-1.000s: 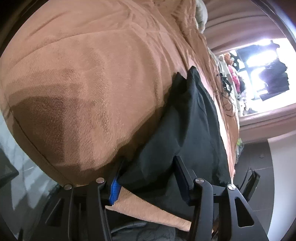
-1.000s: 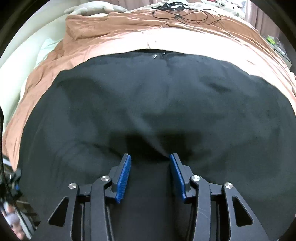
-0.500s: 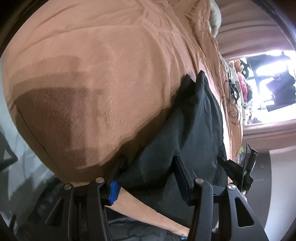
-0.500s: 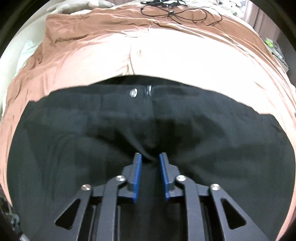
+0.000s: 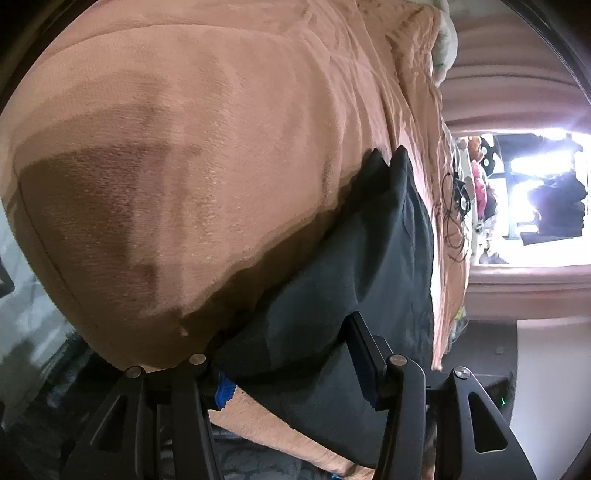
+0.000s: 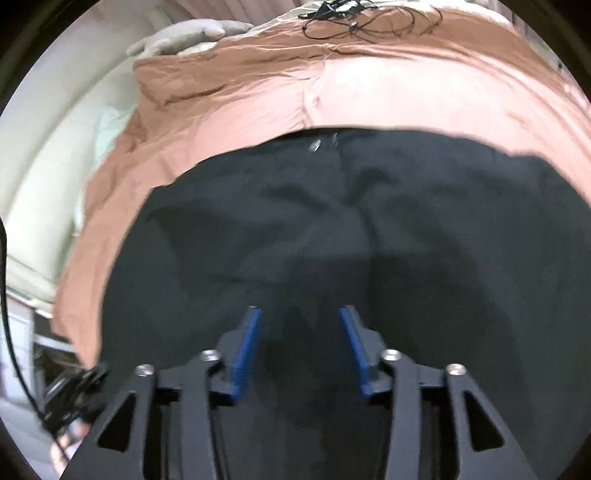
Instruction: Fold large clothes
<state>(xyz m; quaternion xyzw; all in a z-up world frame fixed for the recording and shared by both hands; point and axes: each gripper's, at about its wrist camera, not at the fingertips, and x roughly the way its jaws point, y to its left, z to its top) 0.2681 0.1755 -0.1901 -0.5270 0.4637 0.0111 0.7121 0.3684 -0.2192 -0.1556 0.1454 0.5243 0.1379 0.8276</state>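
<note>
The right gripper (image 6: 299,325) hung just above the black trousers (image 6: 332,240), and its jaws were opening, blue pads (image 6: 247,343) parted with only loose dark cloth beneath the gap, nothing pressed between them. The picture was smeared here, so fine folds could not be read. Beyond the tips the trousers lay spread wide across the brown blanket (image 6: 258,96), waistband farthest from the camera, a small metal button (image 6: 315,145) glinting at the middle of the band. Further out a tangle of black cable (image 6: 354,22) sat on the blanket near its far edge, and a grey pillow (image 6: 184,37) lay off to the upper left.

Over on the other side, the left gripper (image 5: 291,354) sat at the edge of the bed, fingers standing well apart with a thick bunch of the trousers (image 5: 351,266) filling the space between them. One blue pad (image 5: 223,391) just peeked out under the cloth; whether the pads actually pressed on the cloth could not be told. From there the dark cloth ran away along the blanket (image 5: 184,166), which bulged broadly to the left. Far right, a bright window (image 5: 535,177) glared.
</note>
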